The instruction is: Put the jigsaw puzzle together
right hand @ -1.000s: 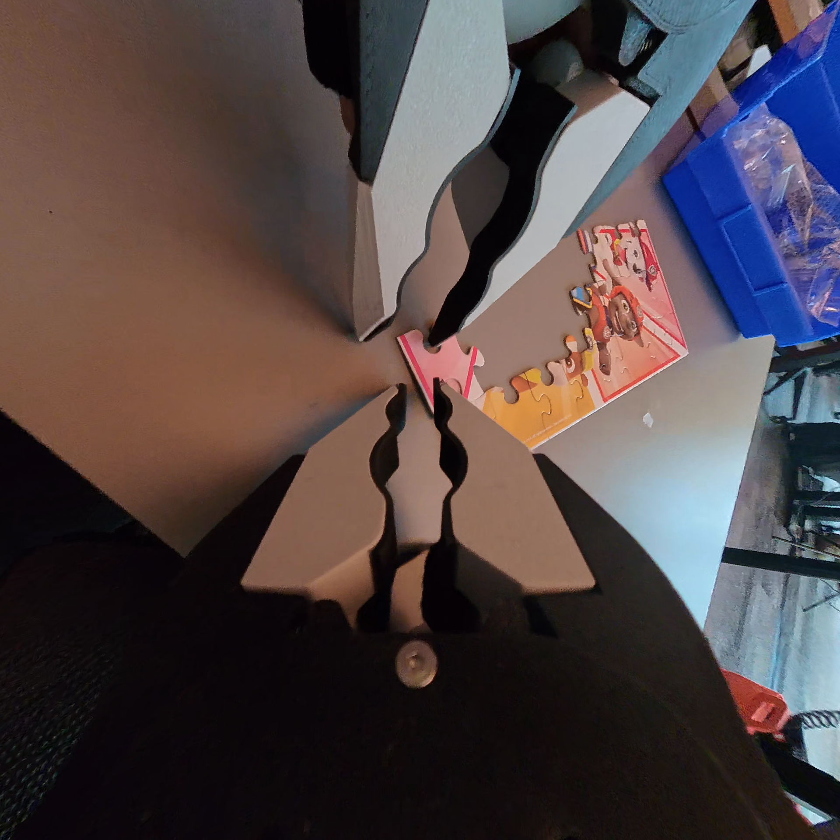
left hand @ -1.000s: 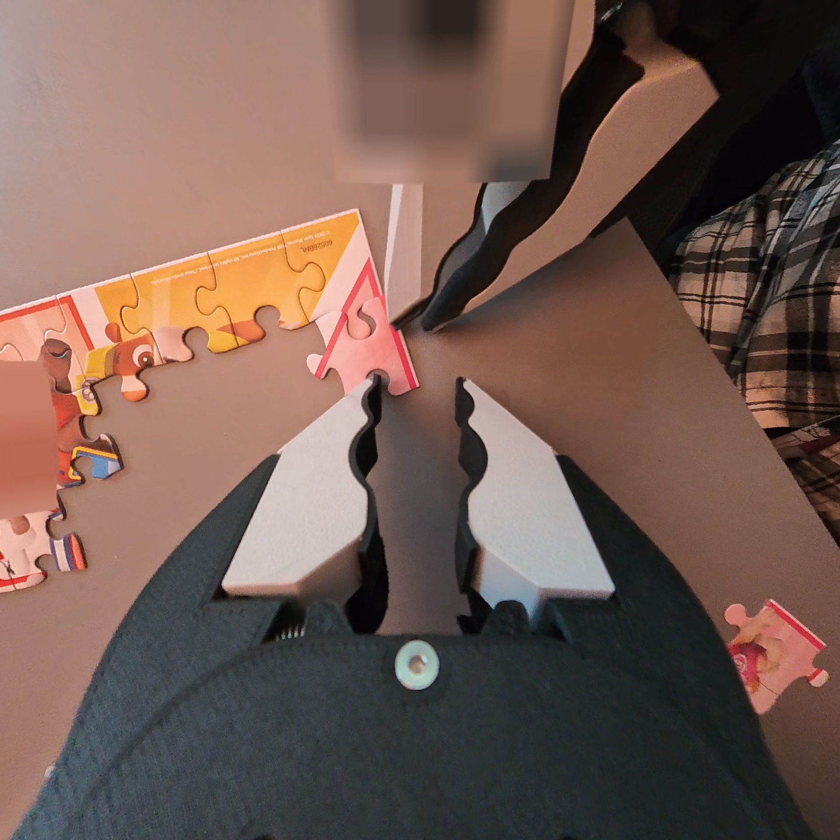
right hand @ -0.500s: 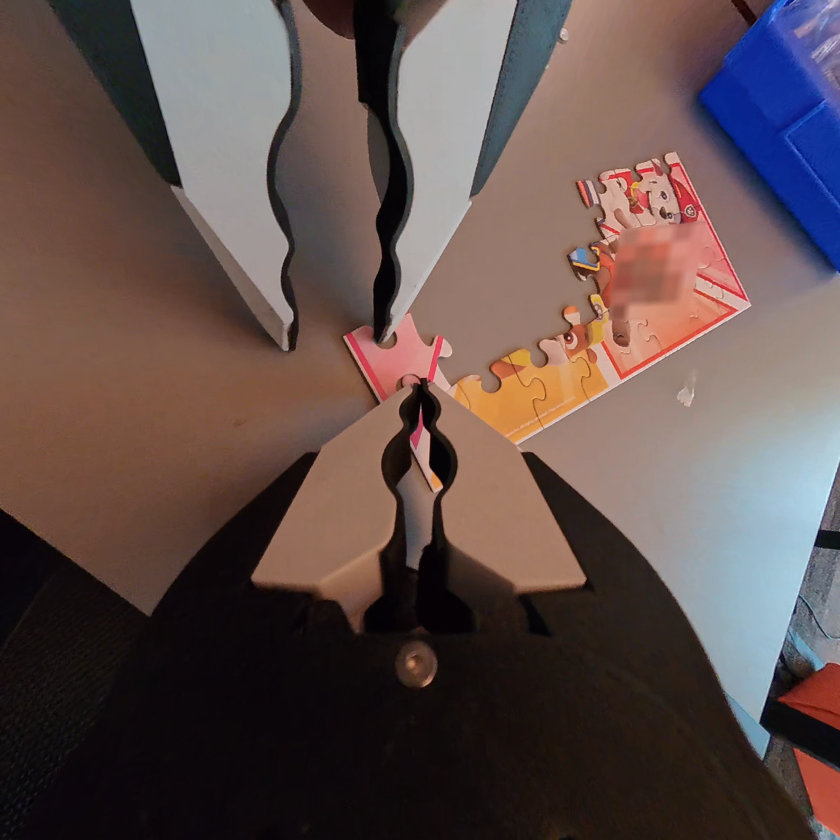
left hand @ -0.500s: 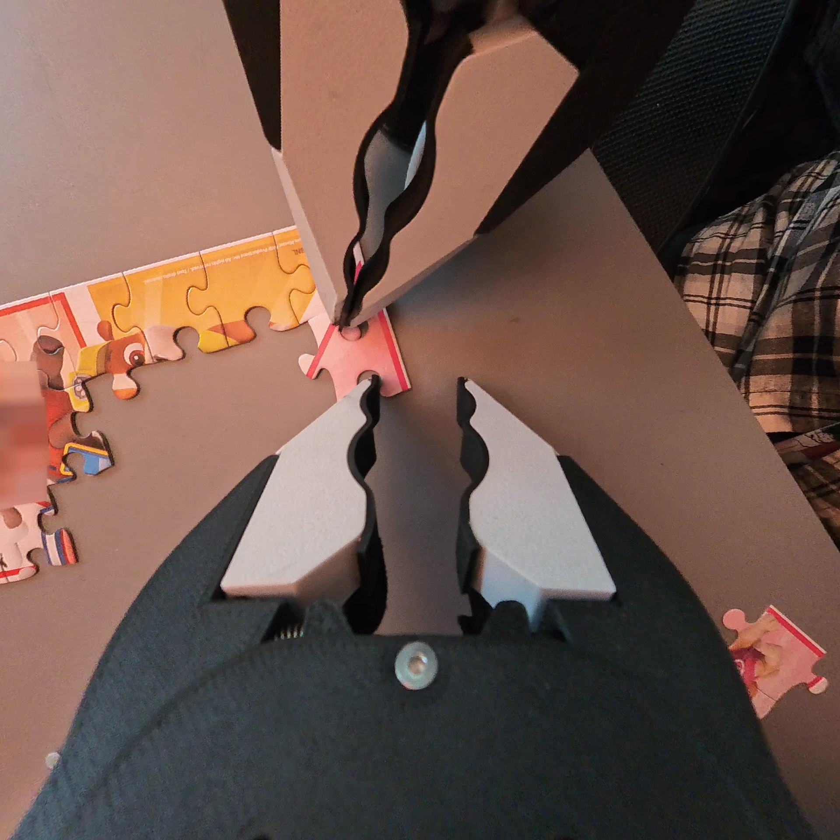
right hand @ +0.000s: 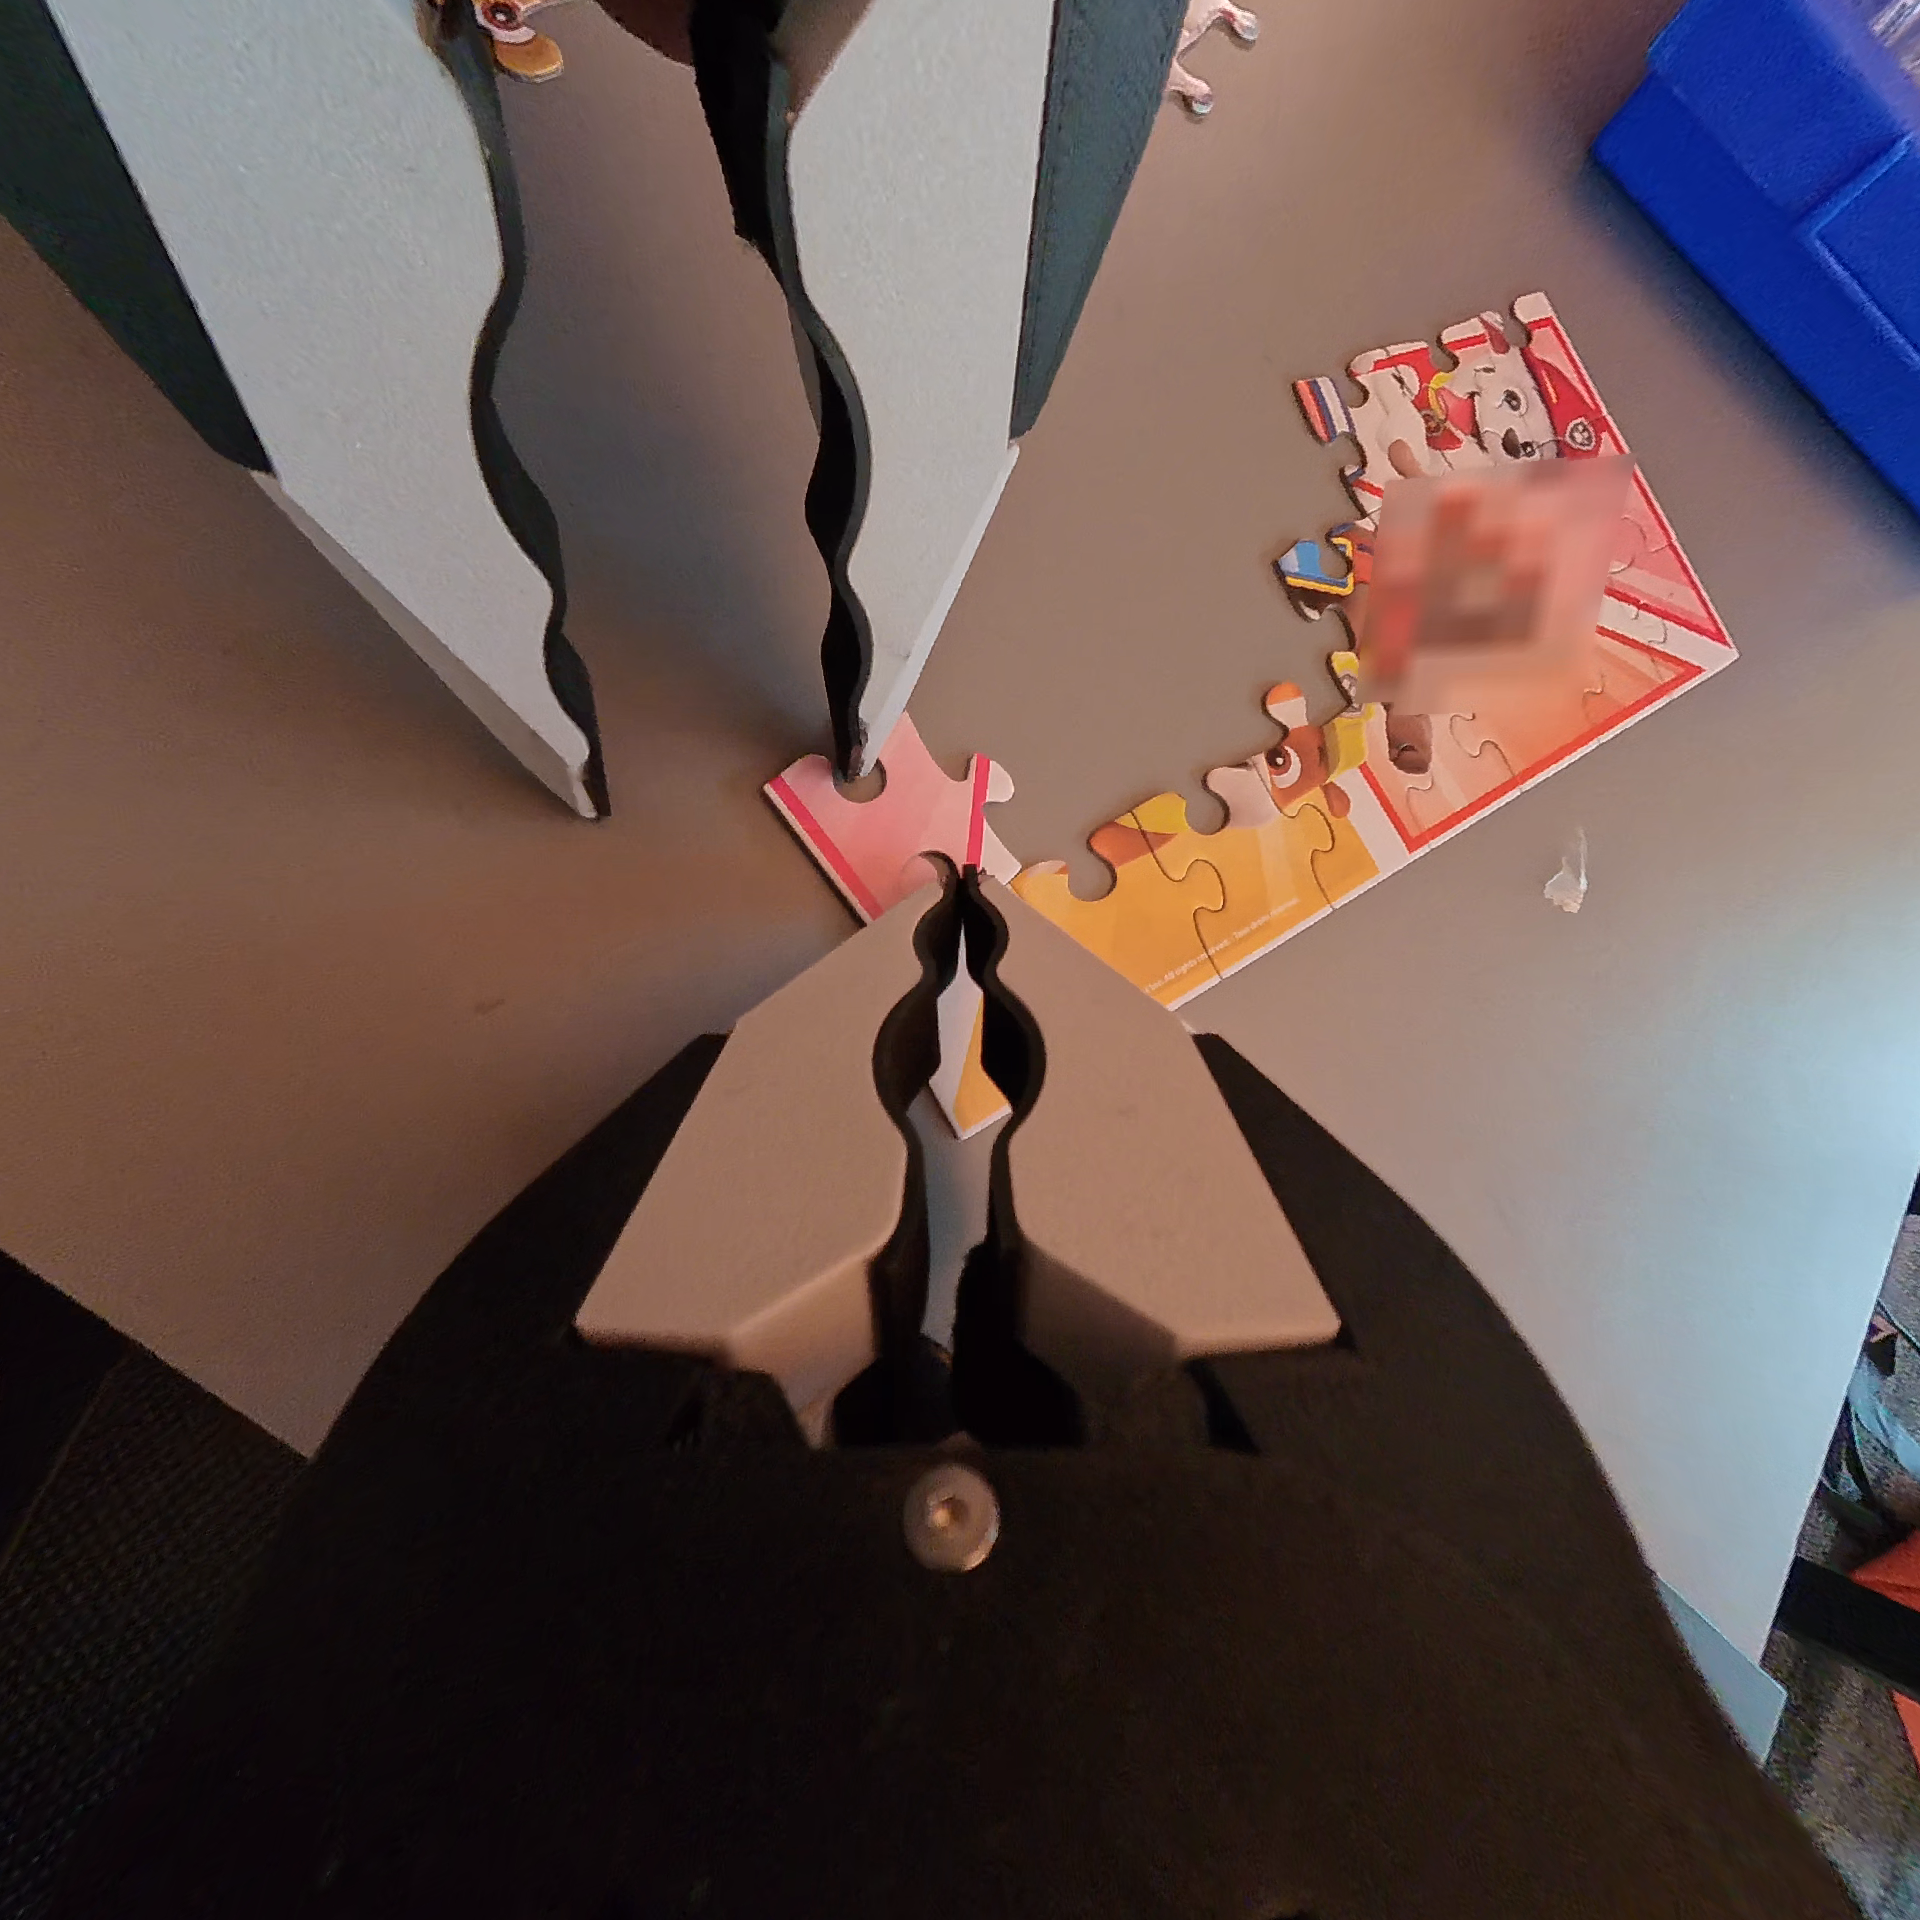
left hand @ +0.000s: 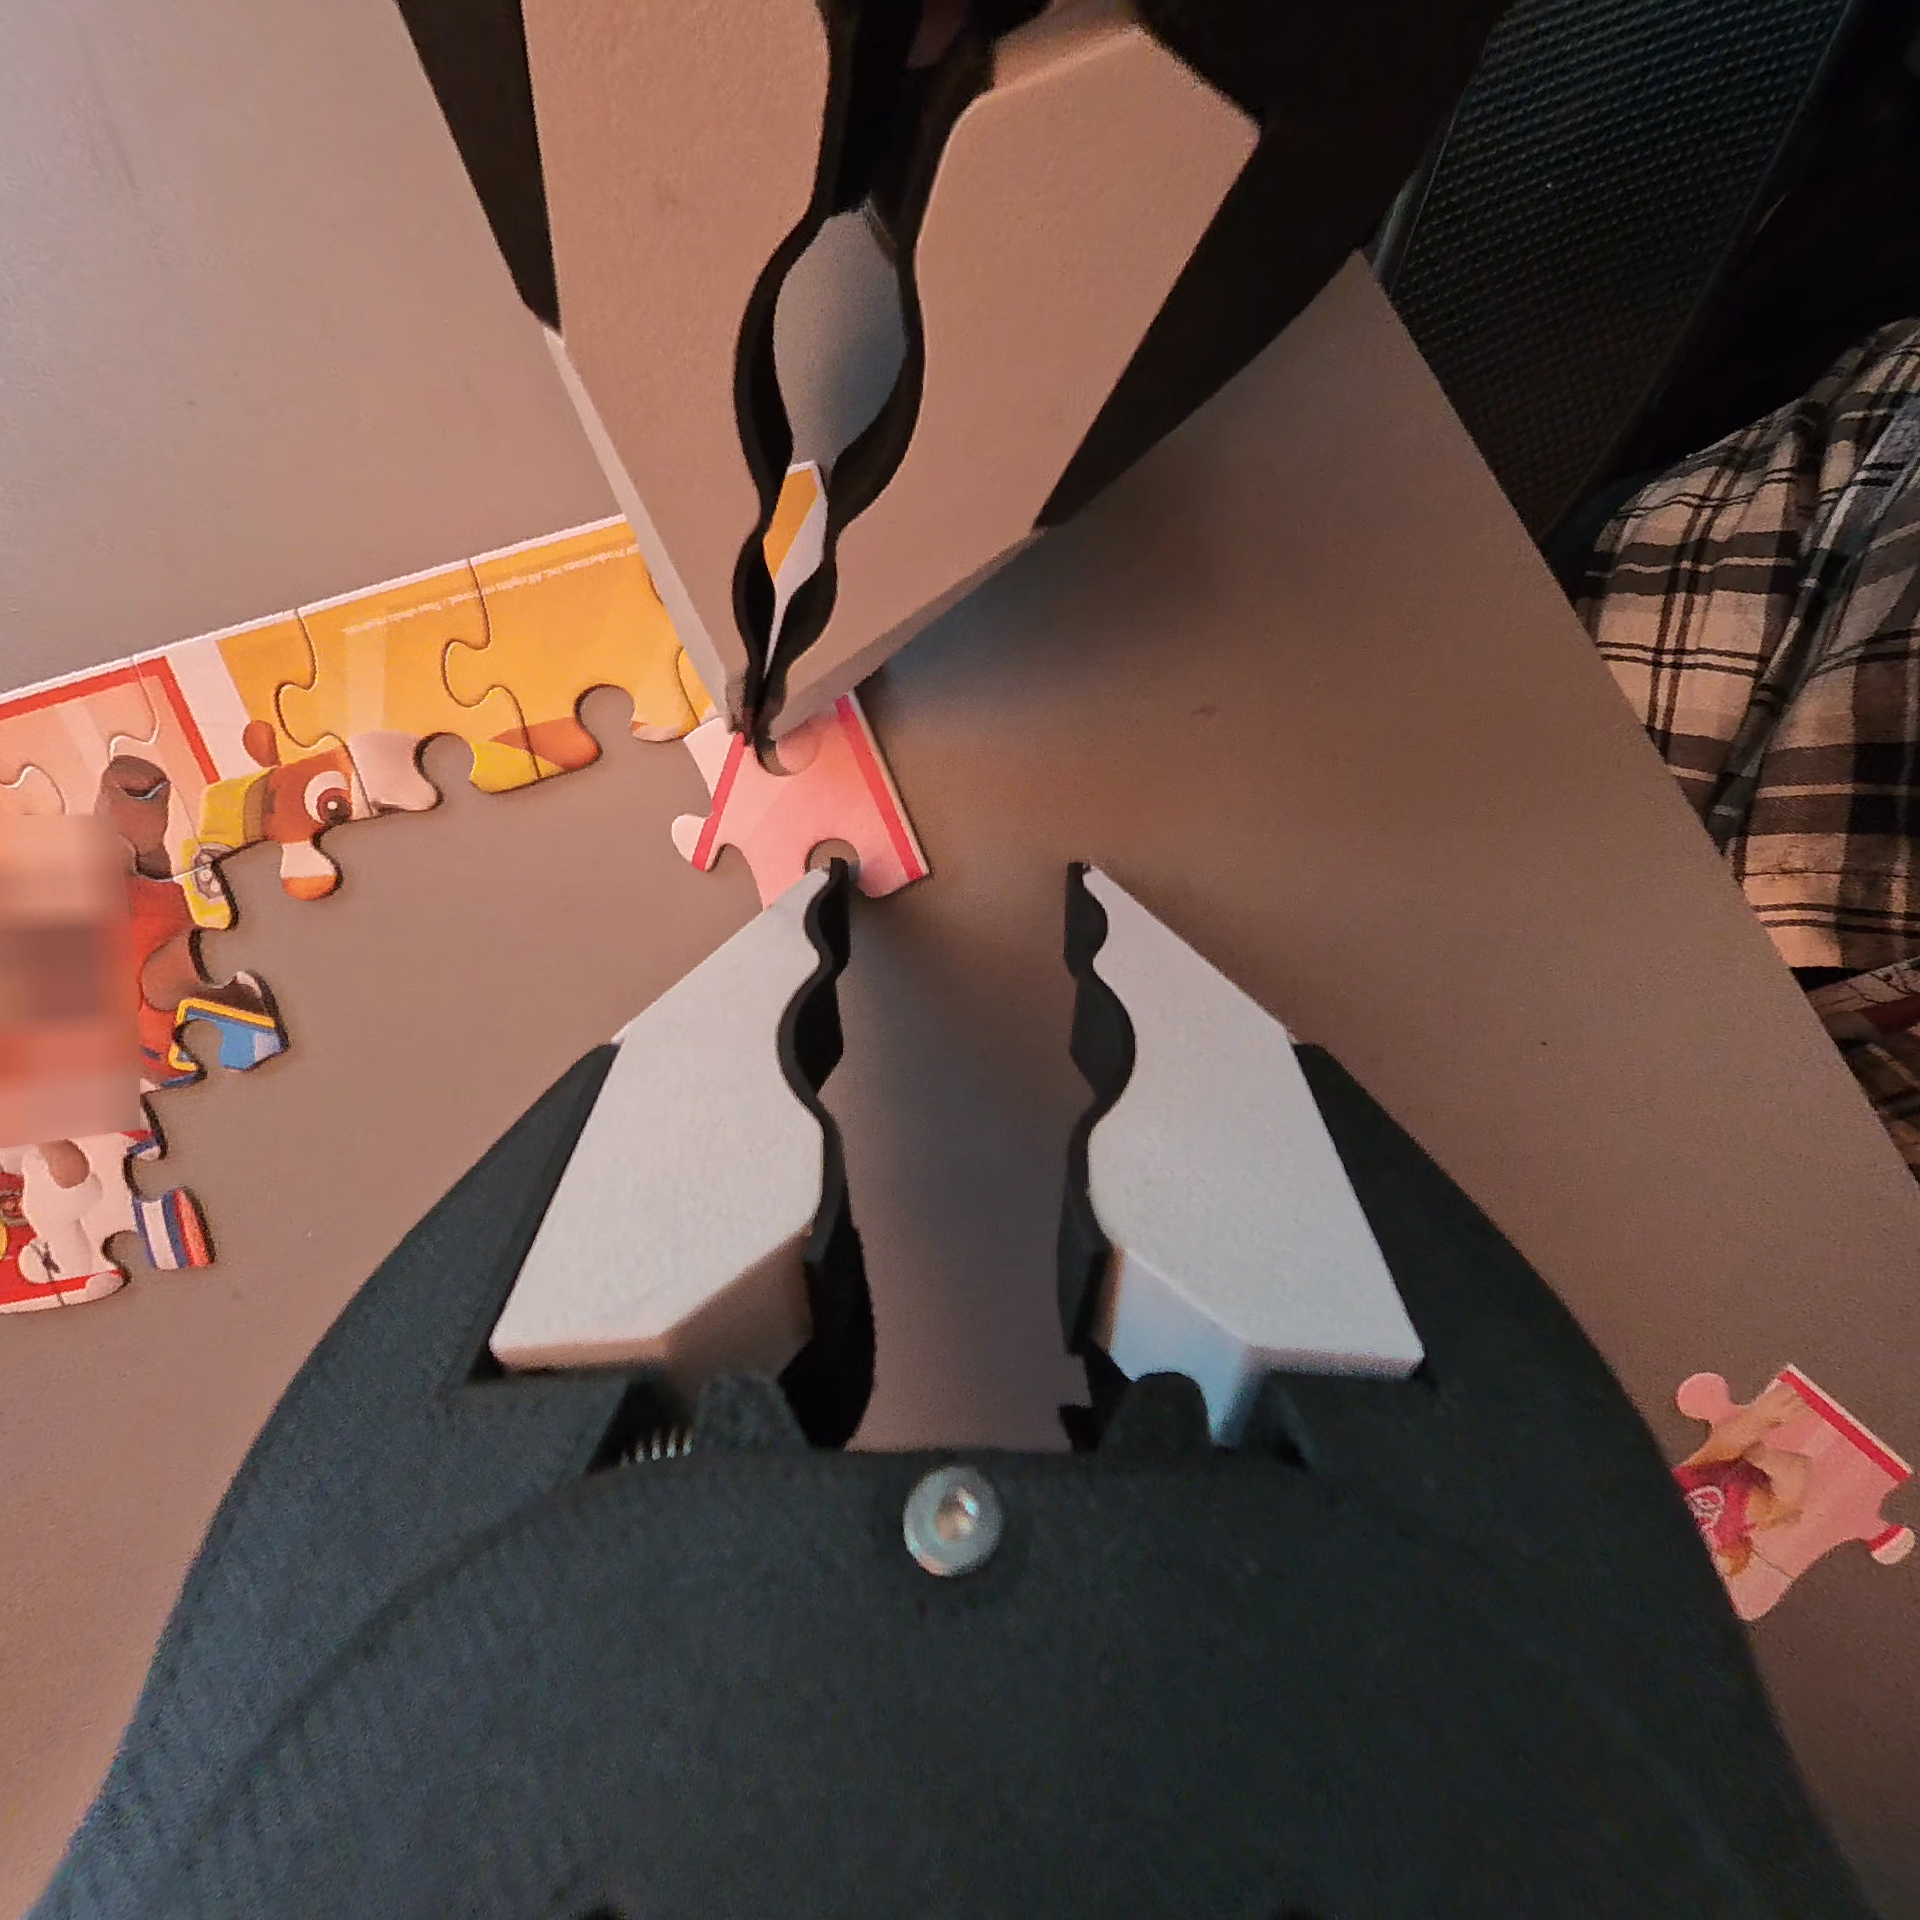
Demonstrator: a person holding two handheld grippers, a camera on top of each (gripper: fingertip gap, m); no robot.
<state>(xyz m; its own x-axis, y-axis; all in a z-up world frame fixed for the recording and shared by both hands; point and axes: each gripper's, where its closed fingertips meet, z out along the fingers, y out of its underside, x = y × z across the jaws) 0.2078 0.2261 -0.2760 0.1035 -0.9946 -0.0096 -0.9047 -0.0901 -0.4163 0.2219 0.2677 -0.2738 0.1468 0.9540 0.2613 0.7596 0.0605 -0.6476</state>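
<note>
The partly built puzzle [left hand: 416, 665] lies on the grey table [left hand: 1195, 675]; it also shows in the right wrist view [right hand: 1455, 727]. A pink edge piece [left hand: 810, 821] sits against its yellow corner, and shows in the right wrist view [right hand: 904, 821]. My left gripper [left hand: 956, 878] is open and empty, with one fingertip [left hand: 831, 878] touching the pink piece's near notch. In the right wrist view it [right hand: 727, 784] comes down from the top. My right gripper [right hand: 961, 878] is shut, its tips resting on the seam between the pink piece and the corner. It also shows in the left wrist view [left hand: 758, 717].
A loose pink piece [left hand: 1787, 1486] lies near the table's right edge. Two more loose pieces [right hand: 1205, 62] lie behind the left gripper. A blue bin [right hand: 1787, 208] stands beyond the puzzle. Plaid cloth [left hand: 1766, 623] is past the table edge. A small white scrap [right hand: 1569, 873] lies on the table. The grippers' ends are close to 5 cm from one another. The partly built puzzle [left hand: 416, 665] is about 6 cm from my right fingertips.
My right gripper has shut and moved from beside the pink piece onto its seam with the corner. The pink piece has slid closer to the puzzle. My left gripper stays open at its edge.
</note>
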